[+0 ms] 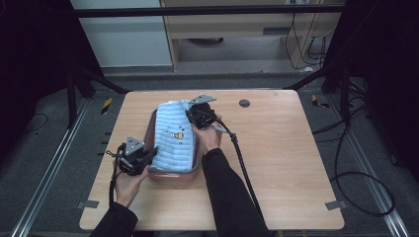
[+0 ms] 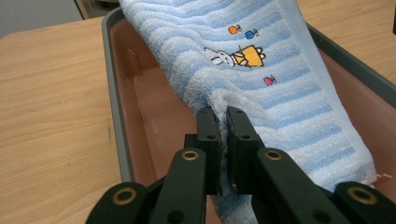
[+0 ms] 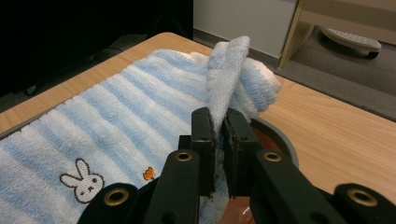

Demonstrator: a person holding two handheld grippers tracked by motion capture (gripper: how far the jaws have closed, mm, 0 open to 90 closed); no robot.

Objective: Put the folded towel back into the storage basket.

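Note:
A blue and white striped towel (image 1: 173, 136) with a small rabbit picture (image 2: 236, 57) is stretched over a pinkish tray with a grey rim (image 1: 174, 178). My left gripper (image 1: 146, 160) is at the towel's near left corner, shut on a fold of towel (image 2: 222, 105). My right gripper (image 1: 190, 114) is at the far right corner, shut on a pinched-up edge of the towel (image 3: 224, 77). The towel (image 3: 116, 105) hangs above the tray's inside (image 2: 149, 100), and the tray rim (image 3: 280, 137) shows under the right gripper.
The tray stands left of centre on a wooden table (image 1: 286, 148). A small dark round disc (image 1: 244, 103) lies near the table's far edge. A black cable (image 1: 242, 163) trails from the right gripper across the table.

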